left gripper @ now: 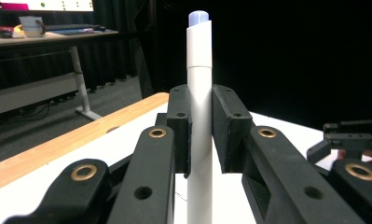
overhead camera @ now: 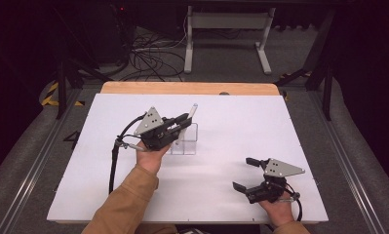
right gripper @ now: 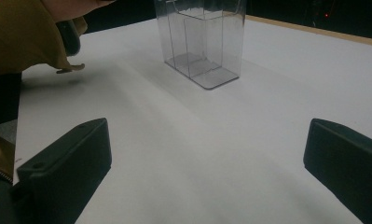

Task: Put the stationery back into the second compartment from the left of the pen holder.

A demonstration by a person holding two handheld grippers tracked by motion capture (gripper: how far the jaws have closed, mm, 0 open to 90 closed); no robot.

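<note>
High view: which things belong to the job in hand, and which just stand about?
In the job: white marker, clamped in the left gripper; clear plastic holder below it.

Standing about: right gripper, open over the white table; desk frame beyond.

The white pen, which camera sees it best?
The left gripper view: the white pen stands upright and close, clamped between the left gripper's jaws, its bluish tip clear. In the high view it is a thin, small stick above the clear plastic holder.

Bright, evenly lit white table (overhead camera: 231,185) — dark surroundings, soft shadows, slight blur.
</note>
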